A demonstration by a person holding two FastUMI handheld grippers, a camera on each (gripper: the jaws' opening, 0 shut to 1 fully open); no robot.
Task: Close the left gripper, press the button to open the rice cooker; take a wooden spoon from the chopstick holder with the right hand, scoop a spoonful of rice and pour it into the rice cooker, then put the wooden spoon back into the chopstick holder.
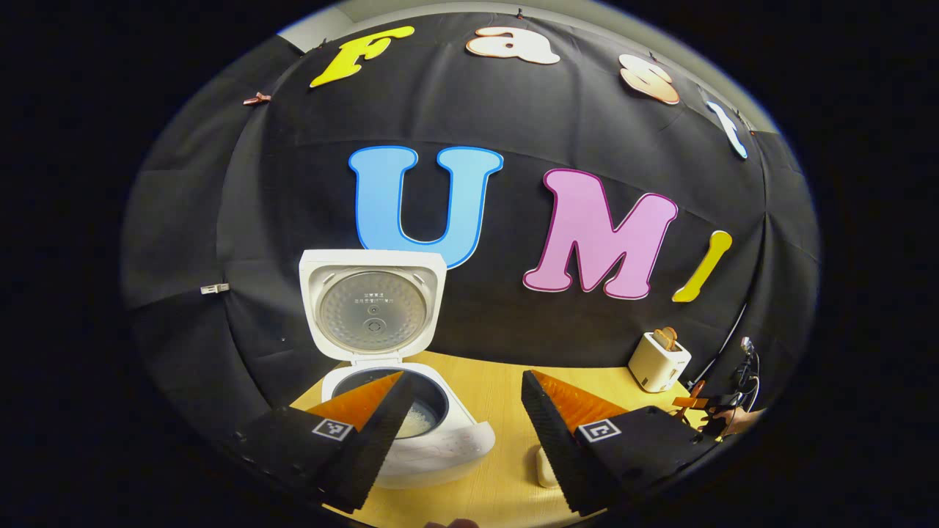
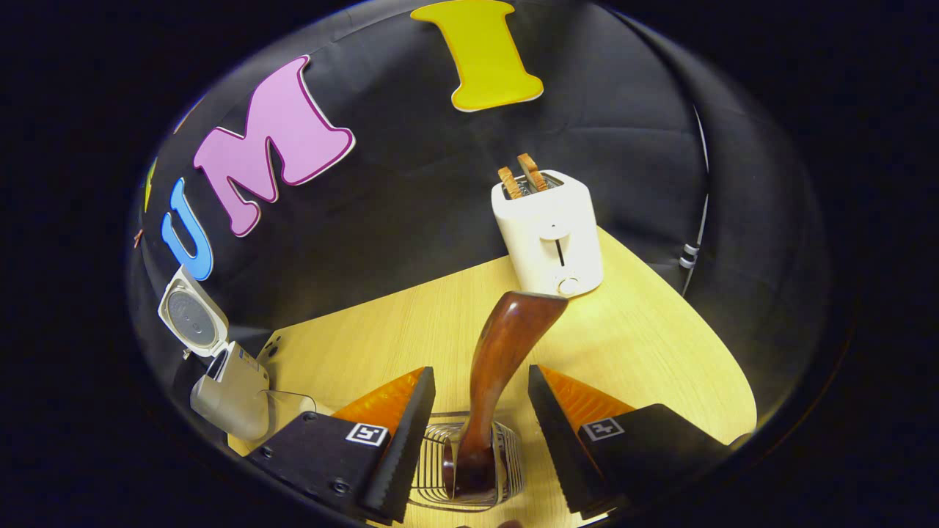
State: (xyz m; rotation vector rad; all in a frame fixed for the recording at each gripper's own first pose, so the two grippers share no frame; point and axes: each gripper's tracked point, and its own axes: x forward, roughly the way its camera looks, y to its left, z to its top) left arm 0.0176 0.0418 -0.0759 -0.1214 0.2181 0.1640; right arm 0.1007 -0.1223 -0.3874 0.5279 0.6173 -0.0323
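Rice cooker (image 1: 400, 418): lower centre-left of the left gripper view, lid (image 1: 373, 306) swung fully up, white rice visible in the inner pot; in the right gripper view it sits at the lower left edge (image 2: 231, 389), also lid up.
Button step: judged done, since the lid stands open.
Wooden spoon (image 2: 499, 359): centre-bottom of the right gripper view, standing handle-up and leaning a little, its lower end down inside the chopstick holder.
Chopstick holder (image 2: 433, 469): wire basket at the bottom centre, between the two fingers of the right gripper.
Right gripper (image 2: 480, 381): fingers apart, one on each side of the spoon handle, neither touching it.
Left gripper (image 1: 462, 385): fingers apart, holding nothing, hovering in front of the cooker.
Step in hand: either taking the spoon or having just returned it; which one I cannot tell, nor whether the pot's rice came from a scoop.
Doing the pick well: centre the handle between the pads, close on the straight part below the flare, then lift straight up so the bowl clears the wires without tipping the holder.
Risk: the smooth, tapered handle may swivel if pinched off-centre.
Toaster (image 2: 549, 231): upper centre, behind the spoon on the table (image 2: 660, 345); keep the lift clear of it.
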